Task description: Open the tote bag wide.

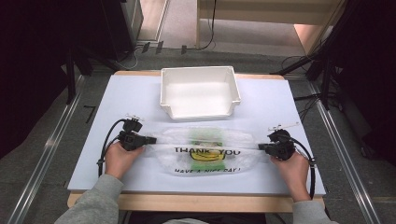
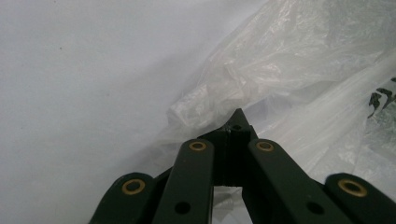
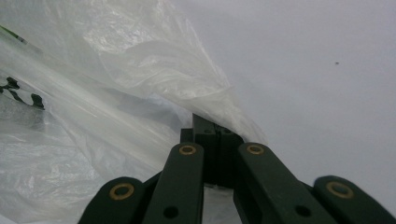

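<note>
A clear plastic bag (image 1: 208, 156) printed "THANK YOU" and "HAVE A NICE DAY" lies flat in the middle of the white mat (image 1: 130, 93). Something green and yellow (image 1: 205, 139) shows through the film. My left gripper (image 1: 152, 139) is shut on the bag's left end. My right gripper (image 1: 260, 147) is shut on its right end, and a band of film runs taut between them. In the left gripper view the closed jaws of the left gripper (image 2: 236, 125) meet at crumpled film of the bag (image 2: 289, 70). In the right gripper view the right gripper (image 3: 212, 126) pinches the bag (image 3: 116, 70) the same way.
A white, empty-looking plastic bin (image 1: 201, 71) stands at the back middle of the mat, just beyond the bag. The wooden table edge (image 1: 187, 203) runs along the front. Cables and dark stands lie on the floor around the table.
</note>
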Demonstrator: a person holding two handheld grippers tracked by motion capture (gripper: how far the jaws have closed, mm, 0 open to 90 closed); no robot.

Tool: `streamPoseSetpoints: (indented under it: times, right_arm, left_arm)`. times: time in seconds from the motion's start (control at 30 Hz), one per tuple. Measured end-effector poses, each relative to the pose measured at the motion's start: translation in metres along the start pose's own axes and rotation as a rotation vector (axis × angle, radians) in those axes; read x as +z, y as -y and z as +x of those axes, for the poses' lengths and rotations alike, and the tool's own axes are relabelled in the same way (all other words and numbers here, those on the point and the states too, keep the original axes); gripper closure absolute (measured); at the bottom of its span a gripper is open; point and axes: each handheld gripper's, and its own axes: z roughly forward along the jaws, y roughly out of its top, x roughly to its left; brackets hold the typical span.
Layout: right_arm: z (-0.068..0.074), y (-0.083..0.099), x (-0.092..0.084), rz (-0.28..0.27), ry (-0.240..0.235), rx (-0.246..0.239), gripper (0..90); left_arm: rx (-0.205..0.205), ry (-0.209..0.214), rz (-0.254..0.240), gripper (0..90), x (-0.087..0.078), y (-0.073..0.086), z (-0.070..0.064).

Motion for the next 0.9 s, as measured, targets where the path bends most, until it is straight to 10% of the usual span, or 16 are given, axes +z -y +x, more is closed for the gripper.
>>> streamPoseSetpoints:
  times: [0.37,0.4,0.9]
  right_arm:
    - [0.001,-0.003,0.0,0.008,0.026,-0.057,90.0]
    - [-0.002,-0.003,0.0,0.01,-0.03,-0.036,90.0]
    - [0.01,-0.009,-0.021,-0.085,-0.12,-0.048,81.8]
  left_arm:
    - [-0.006,-0.007,-0.006,90.0,-0.002,-0.001,0.002]
    - [-0.021,0.024,-0.014,90.0,-0.004,-0.002,0.002]
    - [0.067,0.144,-0.069,82.3,-0.017,-0.01,-0.027]
